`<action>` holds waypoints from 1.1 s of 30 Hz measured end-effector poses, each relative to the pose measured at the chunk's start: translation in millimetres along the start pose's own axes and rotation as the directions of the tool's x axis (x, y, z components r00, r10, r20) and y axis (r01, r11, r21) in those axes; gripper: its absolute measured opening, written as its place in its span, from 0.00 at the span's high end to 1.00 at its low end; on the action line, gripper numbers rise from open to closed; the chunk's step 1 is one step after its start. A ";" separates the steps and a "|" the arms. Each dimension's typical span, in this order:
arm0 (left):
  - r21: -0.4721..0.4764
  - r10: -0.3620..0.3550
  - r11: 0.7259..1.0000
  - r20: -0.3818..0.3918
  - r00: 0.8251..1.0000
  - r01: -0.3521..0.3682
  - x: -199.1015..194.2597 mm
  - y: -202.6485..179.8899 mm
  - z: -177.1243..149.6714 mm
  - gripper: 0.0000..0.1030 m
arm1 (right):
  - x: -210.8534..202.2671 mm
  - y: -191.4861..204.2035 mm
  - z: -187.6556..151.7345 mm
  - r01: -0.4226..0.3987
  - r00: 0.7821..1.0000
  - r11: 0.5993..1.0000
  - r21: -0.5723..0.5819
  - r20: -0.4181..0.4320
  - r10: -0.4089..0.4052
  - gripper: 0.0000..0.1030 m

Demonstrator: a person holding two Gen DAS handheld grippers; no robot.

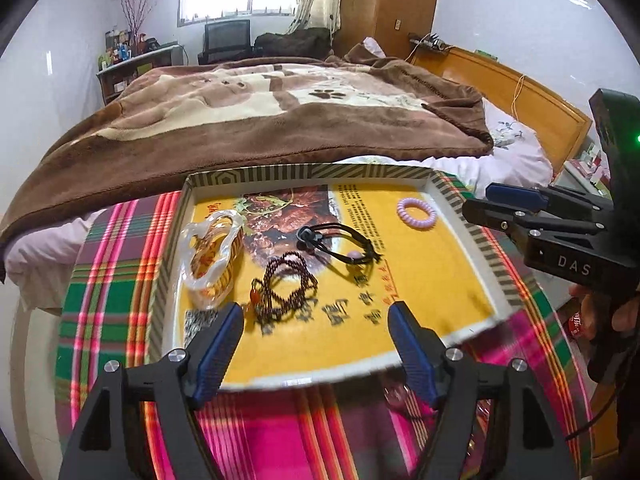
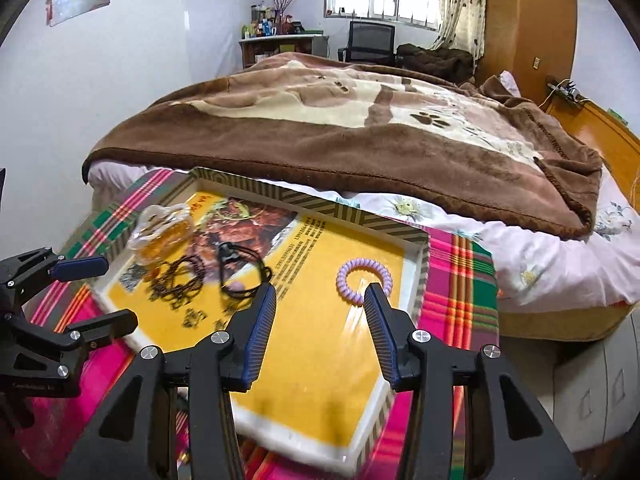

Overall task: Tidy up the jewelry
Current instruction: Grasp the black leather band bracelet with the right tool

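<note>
Both the left gripper (image 1: 316, 328) and right gripper (image 2: 320, 308) hover empty with fingers spread over the yellow-lined tray (image 1: 440, 280), where a dark bead necklace (image 1: 286, 292), black cord bracelet (image 1: 340, 244) and purple coil band (image 1: 416, 208) lie apart.

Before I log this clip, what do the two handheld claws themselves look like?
Both match: matte black angular frames with triangular cut-outs and round silver screw heads, and two fingers faced with ribbed dark-blue pads. The left claw shows this close up, as does the right claw. Seen from the left camera, the right unit's side bears white letters "DAS", a green light glows on its upper body, and a thin black cable hangs below.
</note>
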State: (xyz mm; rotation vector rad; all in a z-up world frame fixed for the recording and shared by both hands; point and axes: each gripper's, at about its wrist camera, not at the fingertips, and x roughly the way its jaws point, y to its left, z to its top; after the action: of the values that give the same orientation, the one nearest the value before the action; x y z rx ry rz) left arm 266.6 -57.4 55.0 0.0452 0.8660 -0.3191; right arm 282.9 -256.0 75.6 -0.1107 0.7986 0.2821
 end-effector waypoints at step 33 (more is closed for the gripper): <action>-0.054 -0.039 0.998 0.074 0.996 0.043 -117.6 -0.5 -130.1 0.25 | -109.2 84.8 -190.7 -0.083 0.994 0.990 0.116 -0.063 0.091 0.55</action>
State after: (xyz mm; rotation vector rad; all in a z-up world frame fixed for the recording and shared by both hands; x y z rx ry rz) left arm 99.1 -5.7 59.3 -0.0358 0.8035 -0.3334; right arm 54.3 -236.4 22.5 0.0213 0.8871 0.3161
